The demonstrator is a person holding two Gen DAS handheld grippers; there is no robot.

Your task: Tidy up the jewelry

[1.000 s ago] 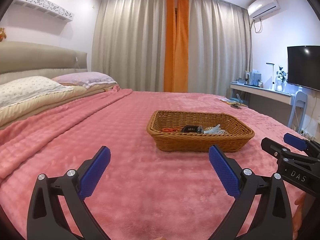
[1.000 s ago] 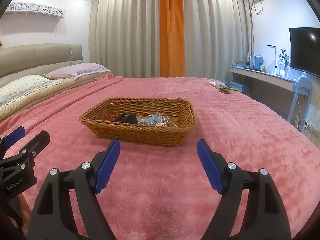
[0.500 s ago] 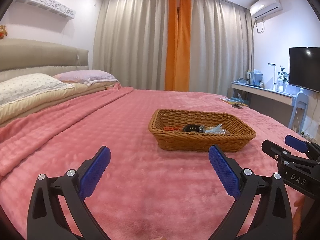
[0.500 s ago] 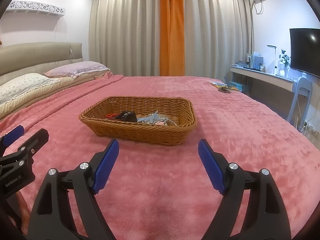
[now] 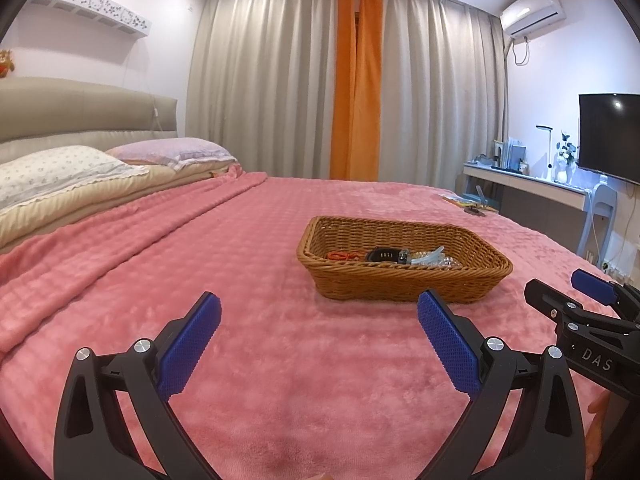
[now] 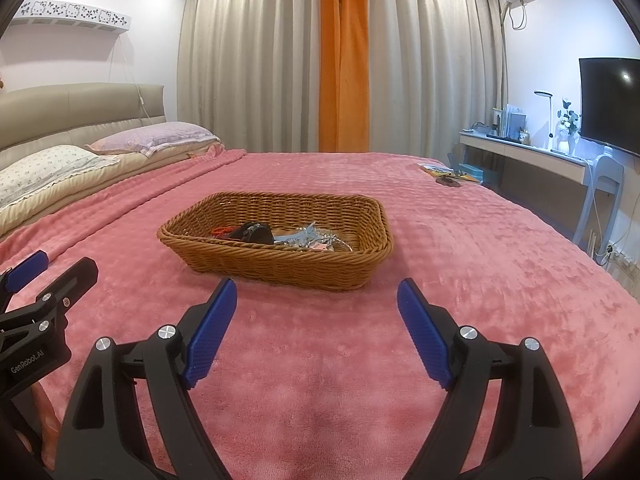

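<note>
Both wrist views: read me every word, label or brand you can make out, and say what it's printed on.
"DAS": on the right gripper body, cut off by the frame edge.
"GenRobot.AI": on the left gripper body.
Black band in the basket: light marks, too small to read.
Air conditioner label: too blurred.

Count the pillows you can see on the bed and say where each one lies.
2. A white flowered pillow lies at the head of the bed, nearest the camera's left edge; a lilac pillow lies beside it, closer to the curtains. Others may sit out of view.
</note>
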